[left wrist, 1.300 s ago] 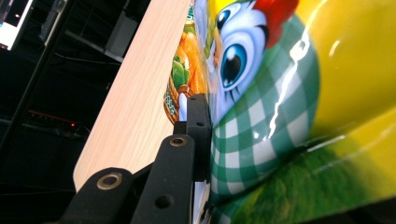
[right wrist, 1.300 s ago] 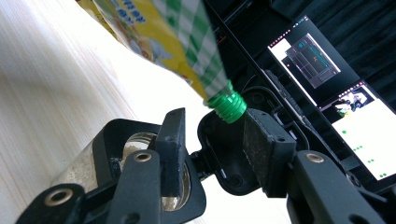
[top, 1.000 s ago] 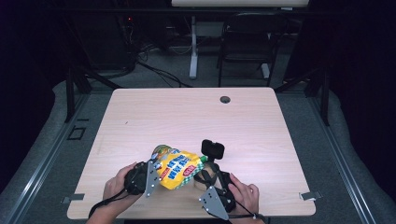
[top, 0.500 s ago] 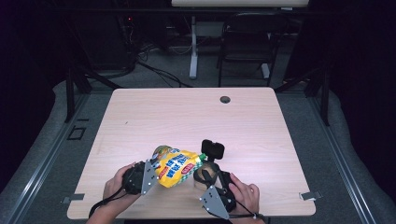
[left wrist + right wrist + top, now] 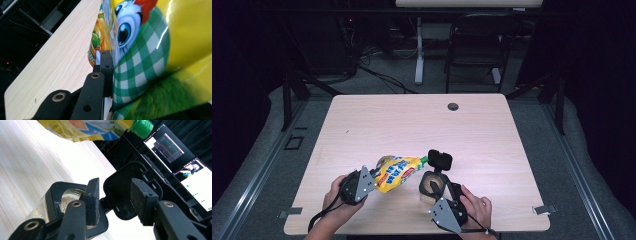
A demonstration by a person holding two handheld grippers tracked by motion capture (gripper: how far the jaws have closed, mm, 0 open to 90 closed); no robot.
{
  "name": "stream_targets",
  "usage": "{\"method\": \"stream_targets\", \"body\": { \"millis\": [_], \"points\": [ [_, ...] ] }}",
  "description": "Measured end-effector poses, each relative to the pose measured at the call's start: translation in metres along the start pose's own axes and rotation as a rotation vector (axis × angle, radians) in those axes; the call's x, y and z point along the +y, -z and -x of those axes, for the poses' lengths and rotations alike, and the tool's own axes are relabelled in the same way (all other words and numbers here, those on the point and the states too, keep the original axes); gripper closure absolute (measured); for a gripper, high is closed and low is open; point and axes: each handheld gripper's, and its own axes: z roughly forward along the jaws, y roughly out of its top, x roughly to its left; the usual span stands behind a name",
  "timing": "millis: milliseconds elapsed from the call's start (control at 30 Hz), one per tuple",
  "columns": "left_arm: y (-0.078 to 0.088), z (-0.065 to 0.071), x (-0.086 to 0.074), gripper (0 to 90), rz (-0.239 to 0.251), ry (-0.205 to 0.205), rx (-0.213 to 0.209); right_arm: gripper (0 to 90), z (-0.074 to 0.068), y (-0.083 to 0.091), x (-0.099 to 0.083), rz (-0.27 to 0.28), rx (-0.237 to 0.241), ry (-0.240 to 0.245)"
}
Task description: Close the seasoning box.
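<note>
Refilling a small jar from a spouted pouch, near edge of the table [image 5: 377, 120]. The left gripper [image 5: 362, 184] is clamped on the bottom seam of a yellow refill pouch [image 5: 399, 171], which it holds tilted above the tabletop with its green cap [image 5: 141, 126] pointing right, toward the jar; in the left gripper view one black jaw presses flat against the pouch's chequered print [image 5: 140, 70]. The right gripper [image 5: 437, 189] steadies a clear jar [image 5: 41, 210] with a black hinged lid [image 5: 440, 160]; the lid stands flipped open on the far side, and pale powder shows through the jar's mouth. In the right gripper view one jaw lies against the jar's black collar while the other stands apart to the right of the lid, so whether the jar is truly pinched cannot be told. Judged risks: the green cap appears to be in place, so tipping further would pour nothing; once it is uncapped, a spout offset from the narrow mouth would scatter powder on the wood; a loose hold on the collar could let the jar tip under the pouch's weight.
</note>
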Motion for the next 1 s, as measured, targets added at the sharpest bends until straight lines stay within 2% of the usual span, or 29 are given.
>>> {"method": "stream_targets", "body": {
  "millis": [233, 433, 833, 1000],
  "points": [
    [0.000, -0.006, -0.001, 84.6, 0.023, 0.056, -0.014, 59.0, 0.000, 0.003, -0.001, -0.007, 0.003, -0.012],
    [0.001, -0.009, -0.002, 84.6, 0.034, 0.088, -0.026, 58.7, 0.001, 0.003, -0.001, -0.009, 0.008, -0.016],
    [0.000, -0.023, -0.008, 84.6, 0.102, 0.259, -0.102, 58.6, -0.001, 0.004, -0.002, -0.011, 0.020, -0.011],
    [-0.001, -0.029, -0.016, 84.6, 0.121, 0.343, -0.120, 58.5, -0.002, 0.003, -0.001, -0.010, 0.023, -0.010]
  ]
}}
